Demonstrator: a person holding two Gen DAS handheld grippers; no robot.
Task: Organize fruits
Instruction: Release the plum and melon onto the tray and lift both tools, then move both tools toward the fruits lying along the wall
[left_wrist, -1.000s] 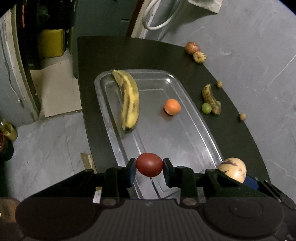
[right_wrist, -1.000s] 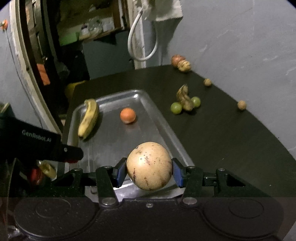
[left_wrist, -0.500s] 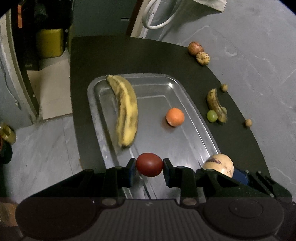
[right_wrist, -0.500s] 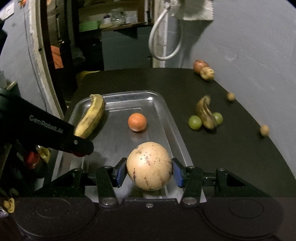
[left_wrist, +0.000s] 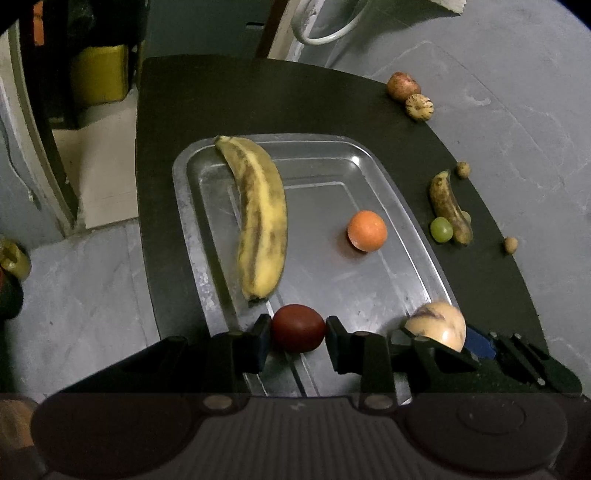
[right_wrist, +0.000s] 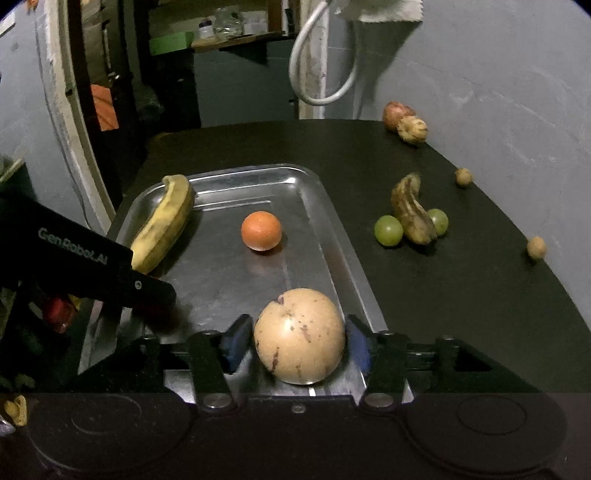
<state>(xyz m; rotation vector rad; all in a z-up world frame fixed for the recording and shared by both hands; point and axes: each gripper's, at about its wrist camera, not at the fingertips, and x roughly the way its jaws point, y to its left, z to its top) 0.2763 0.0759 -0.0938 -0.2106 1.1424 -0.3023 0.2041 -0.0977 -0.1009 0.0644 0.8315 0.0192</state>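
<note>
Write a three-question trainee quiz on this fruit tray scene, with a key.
1. True or false: the banana lies inside the tray.
2. Which fruit does the left tool hold? A) orange B) dark red fruit C) green grape
3. Fill in: the right tool is shut on the pale ____ fruit.

Key:
1. True; it lies along the tray's left side, with the orange to its right.
2. B; the dark red fruit sits between its fingers.
3. Round.
</note>
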